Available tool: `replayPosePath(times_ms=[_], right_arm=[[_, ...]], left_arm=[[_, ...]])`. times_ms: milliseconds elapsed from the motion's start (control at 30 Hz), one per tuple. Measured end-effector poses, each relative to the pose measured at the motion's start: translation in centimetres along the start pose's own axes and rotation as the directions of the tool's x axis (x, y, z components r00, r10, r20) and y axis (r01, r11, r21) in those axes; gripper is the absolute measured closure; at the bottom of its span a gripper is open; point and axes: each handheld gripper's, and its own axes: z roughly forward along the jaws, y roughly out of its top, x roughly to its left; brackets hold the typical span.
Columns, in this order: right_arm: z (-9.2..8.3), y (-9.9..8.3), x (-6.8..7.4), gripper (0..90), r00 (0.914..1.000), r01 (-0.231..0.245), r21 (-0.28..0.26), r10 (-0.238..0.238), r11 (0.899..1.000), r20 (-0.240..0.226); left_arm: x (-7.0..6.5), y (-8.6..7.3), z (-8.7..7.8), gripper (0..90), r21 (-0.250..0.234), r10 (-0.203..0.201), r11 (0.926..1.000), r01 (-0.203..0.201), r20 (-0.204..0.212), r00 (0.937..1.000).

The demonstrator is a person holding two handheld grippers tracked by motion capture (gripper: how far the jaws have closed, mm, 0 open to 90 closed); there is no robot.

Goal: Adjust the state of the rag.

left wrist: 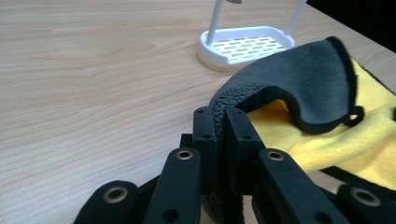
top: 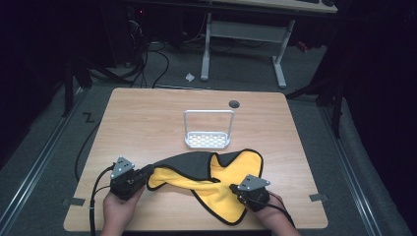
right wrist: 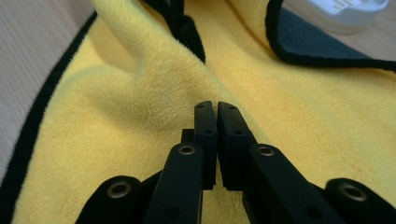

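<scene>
A cloth (top: pixel 226 172), yellow on one face, dark grey on the other and trimmed in black, lies crumpled on the near half of the wooden table (top: pixel 147 118). My left gripper (top: pixel 147 173) is at its left end, shut on a grey folded edge (left wrist: pixel 299 93); the plush fabric sits pinched between the jaws (left wrist: pixel 219 112). My right gripper (top: pixel 232 188) rests over the cloth's near right part. Its jaws (right wrist: pixel 217 105) are pressed together above the yellow face (right wrist: pixel 140 116), and I see no fabric between them.
A small white slotted rack (top: pixel 208 140) with a tall wire handle stands just beyond the cloth, also seen in the left gripper view (left wrist: pixel 243 46) and the right gripper view (right wrist: pixel 345 14). A dark round grommet (top: pixel 234 103) sits near the far edge. Bare wood spreads at the far left and right.
</scene>
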Motion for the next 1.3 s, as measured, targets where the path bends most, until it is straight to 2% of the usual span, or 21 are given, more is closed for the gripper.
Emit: replayPosePath(times_ms=[33, 100, 167, 233, 267, 367, 467, 533, 567, 600, 667, 700, 800, 867, 933, 1033, 1100, 1167, 1200, 1233, 1300], right_arm=[[0.6, -0.1, -0.1, 87.8, 0.9998, 0.004, 0.035, -0.004, 0.999, 0.017], [0.7, -0.3, -0.4, 87.9, 0.9996, 0.006, 0.043, -0.008, 0.999, 0.029], [0.6, -0.6, -1.3, 88.0, 0.9989, -0.022, 0.042, 0.020, 0.999, 0.043], [0.4, -1.0, -2.3, 88.3, 0.9964, -0.039, 0.043, 0.035, 0.998, 0.077], [0.1, -1.5, -3.4, 88.4, 0.9918, -0.059, 0.049, 0.053, 0.997, 0.116], [-0.1, -2.0, -4.6, 88.4, 0.9852, -0.093, 0.050, 0.085, 0.994, 0.149], [-0.4, -2.5, -5.6, 88.4, 0.9809, -0.141, 0.034, 0.135, 0.989, 0.140], [-0.4, -2.5, -5.5, 88.4, 0.9803, -0.143, 0.034, 0.137, 0.989, 0.143], [-0.4, -2.4, -5.3, 88.4, 0.9811, -0.136, 0.037, 0.129, 0.990, 0.144], [-0.4, -2.4, -5.2, 88.4, 0.9823, -0.131, 0.039, 0.124, 0.991, 0.141], [-0.5, -2.4, -5.0, 88.3, 0.9844, -0.120, 0.042, 0.113, 0.992, 0.135], [-0.6, -2.4, -4.8, 88.0, 0.9842, -0.119, 0.044, 0.112, 0.992, 0.137], [-0.8, -2.3, -5.0, 83.3, 0.9826, -0.130, 0.017, 0.126, 0.991, 0.136], [-0.9, -2.2, -5.1, 82.5, 0.9805, -0.141, 0.000, 0.140, 0.990, 0.138], [-0.9, -2.1, -5.4, 82.3, 0.9773, -0.160, -0.024, 0.162, 0.987, 0.136], [-0.4, -1.7, -5.8, 78.4, 0.9719, -0.180, -0.039, 0.184, 0.983, 0.147], [0.2, -1.2, -6.4, 76.9, 0.9617, -0.221, -0.055, 0.227, 0.974, 0.154], [0.7, -0.7, -6.9, 79.3, 0.9548, -0.230, -0.061, 0.237, 0.971, 0.180], [1.3, -0.2, -7.6, 81.0, 0.9483, -0.249, -0.060, 0.256, 0.967, 0.187], [1.3, -0.2, -7.6, 81.0, 0.9483, -0.249, -0.060, 0.256, 0.967, 0.187], [2.0, -0.1, -8.1, 80.6, 0.9487, -0.248, -0.047, 0.253, 0.968, 0.190]], left_arm=[[-0.4, 0.2, -0.3, 83.5, -0.010, 0.002, 0.9999, -0.002, 0.016, 0.9999], [-1.4, 0.8, -0.9, 83.5, -0.031, 0.018, 0.9994, -0.016, 0.052, 0.9985], [-2.4, 1.3, -1.4, 83.5, -0.043, 0.042, 0.9983, -0.039, 0.078, 0.9960], [-3.0, 1.5, -1.6, 83.5, -0.051, 0.037, 0.9982, -0.032, 0.111, 0.9931], [-3.2, 1.6, -1.5, 83.5, -0.052, 0.035, 0.9982, -0.029, 0.124, 0.9916], [-3.1, 1.4, -0.9, 83.4, -0.032, 0.040, 0.9988, -0.036, 0.126, 0.9913], [-1.7, 0.3, 0.7, 83.3, 0.035, 0.000, 0.9994, -0.004, 0.106, 0.9943], [-0.2, -0.8, 2.0, 82.4, 0.134, -0.042, 0.9905, 0.030, 0.085, 0.9955], [0.4, -1.5, 2.6, 82.4, 0.181, -0.068, 0.9821, 0.054, 0.076, 0.9948], [1.1, -2.3, 3.1, 81.8, 0.237, -0.106, 0.9677, 0.086, 0.073, 0.9917], [1.2, -2.9, 3.3, 79.0, 0.267, -0.107, 0.9598, 0.088, 0.059, 0.9925], [1.1, -2.9, 3.2, 76.0, 0.265, -0.094, 0.9610, 0.077, 0.049, 0.9944], [0.3, -2.3, 2.6, 63.5, 0.208, -0.045, 0.9774, 0.040, 0.020, 0.9988], [-0.5, -1.7, 2.2, 62.3, 0.161, 0.010, 0.9869, -0.012, 0.014, 0.9998], [-1.5, -1.3, 2.4, 60.0, 0.136, 0.062, 0.9887, -0.064, 0.022, 0.9979], [-2.7, -0.9, 3.9, 60.1, 0.126, 0.095, 0.9867, -0.103, 0.068, 0.9932], [-3.7, -0.8, 5.2, 62.7, 0.142, 0.127, 0.9801, -0.138, 0.086, 0.9882], [-4.5, -1.1, 6.5, 67.2, 0.183, 0.176, 0.9651, -0.188, 0.078, 0.9813], [-4.6, -1.4, 7.0, 71.2, 0.217, 0.182, 0.9571, -0.193, 0.067, 0.9810], [-4.5, -1.7, 7.4, 71.2, 0.241, 0.179, 0.9515, -0.191, 0.070, 0.9813], [-4.4, -2.0, 7.4, 73.2, 0.237, 0.175, 0.9533, -0.187, 0.071, 0.9820]])
